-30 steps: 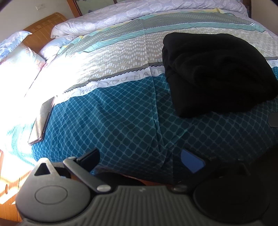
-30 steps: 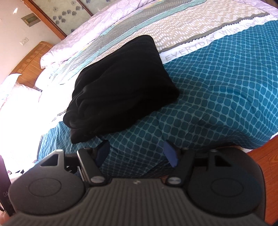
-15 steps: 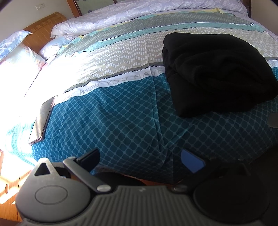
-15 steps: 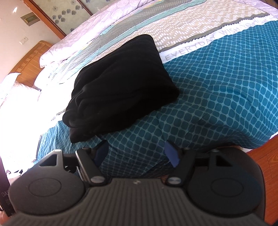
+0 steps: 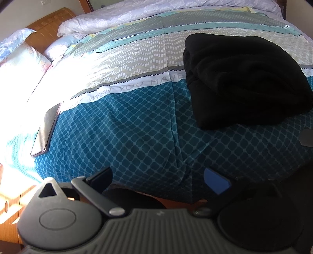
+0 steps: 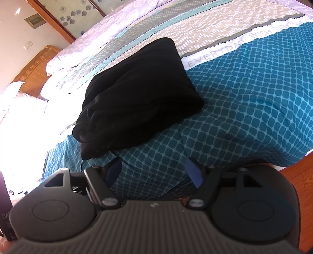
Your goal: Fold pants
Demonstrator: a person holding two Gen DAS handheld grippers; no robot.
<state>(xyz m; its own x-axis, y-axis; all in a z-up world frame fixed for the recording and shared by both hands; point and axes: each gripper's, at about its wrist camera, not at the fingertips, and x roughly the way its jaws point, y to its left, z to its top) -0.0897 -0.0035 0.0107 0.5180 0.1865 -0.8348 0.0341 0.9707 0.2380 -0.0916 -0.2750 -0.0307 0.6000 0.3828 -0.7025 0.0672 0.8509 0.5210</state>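
The black pants [image 5: 244, 78] lie in a compact folded bundle on the bed's patterned cover [image 5: 127, 127], at the right in the left wrist view. In the right wrist view the pants [image 6: 137, 97] lie left of centre, just beyond the fingers. My left gripper [image 5: 158, 178] is open and empty, held off the bed's near edge, well left of and below the bundle. My right gripper [image 6: 154, 170] is open and empty, close to the bundle's near corner without touching it.
A dark phone [image 5: 47, 129] lies on the cover at the left. Pillows [image 5: 17, 64] and a wooden headboard [image 5: 49, 27] are at the far left. A white duvet [image 5: 156, 11] is bunched at the back. Wooden floor [image 6: 297, 172] shows at the right.
The right wrist view has drifted slightly, with the pants a little lower-left. The left gripper has not visibly moved.
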